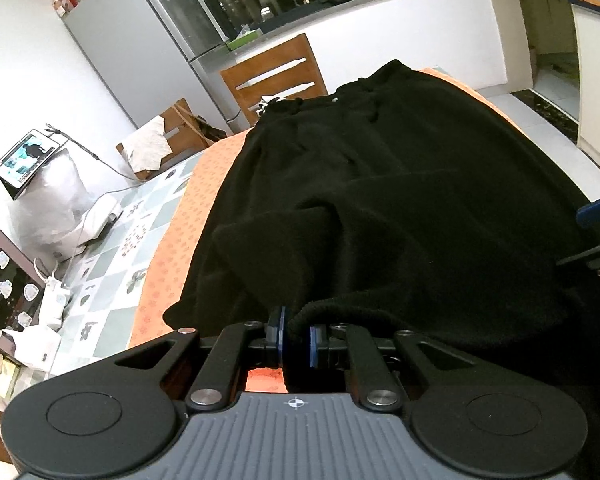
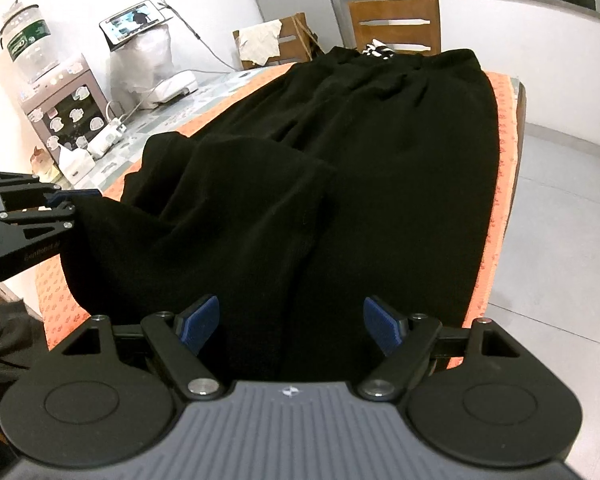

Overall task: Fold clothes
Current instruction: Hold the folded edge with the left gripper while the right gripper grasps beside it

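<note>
The black trousers are spread lengthwise along the orange-covered counter, waistband far, hems near. One hem is pinched by the left claw; the other lies between the spread right claw.

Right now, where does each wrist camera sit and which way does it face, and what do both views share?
Left wrist: sits behind the left gripper, whose pads are shut on a hem of the black garment, looking along the orange-covered table toward the wooden chair; the right gripper shows at the right edge.
Right wrist: sits behind the open right gripper at the table's near end, facing the same way; the left gripper shows at left.
Shared: garment, table, chair, tablet.
</note>
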Action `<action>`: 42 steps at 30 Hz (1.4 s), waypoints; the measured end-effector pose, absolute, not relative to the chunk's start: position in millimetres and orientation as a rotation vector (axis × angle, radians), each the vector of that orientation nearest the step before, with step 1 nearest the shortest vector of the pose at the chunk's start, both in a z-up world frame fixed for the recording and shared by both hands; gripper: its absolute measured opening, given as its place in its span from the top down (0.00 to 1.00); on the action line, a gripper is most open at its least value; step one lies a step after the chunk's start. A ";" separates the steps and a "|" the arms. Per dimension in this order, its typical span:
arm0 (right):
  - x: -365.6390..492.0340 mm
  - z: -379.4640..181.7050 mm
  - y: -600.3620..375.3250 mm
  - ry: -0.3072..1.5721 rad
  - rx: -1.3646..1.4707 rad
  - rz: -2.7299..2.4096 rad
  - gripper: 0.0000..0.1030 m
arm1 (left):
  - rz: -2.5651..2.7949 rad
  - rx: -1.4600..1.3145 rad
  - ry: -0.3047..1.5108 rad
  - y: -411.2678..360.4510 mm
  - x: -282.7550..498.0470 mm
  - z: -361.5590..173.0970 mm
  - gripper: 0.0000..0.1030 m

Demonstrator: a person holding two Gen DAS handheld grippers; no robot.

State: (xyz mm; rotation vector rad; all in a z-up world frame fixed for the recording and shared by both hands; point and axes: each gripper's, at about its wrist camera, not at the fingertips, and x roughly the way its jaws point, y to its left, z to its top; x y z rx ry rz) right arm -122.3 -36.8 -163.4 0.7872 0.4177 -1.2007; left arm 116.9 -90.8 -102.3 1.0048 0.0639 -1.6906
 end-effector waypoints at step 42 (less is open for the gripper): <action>-49.3 -141.9 -21.1 0.529 0.482 -1.474 0.95 | -1.779 0.815 0.086 -66.5 169.0 -72.4 0.87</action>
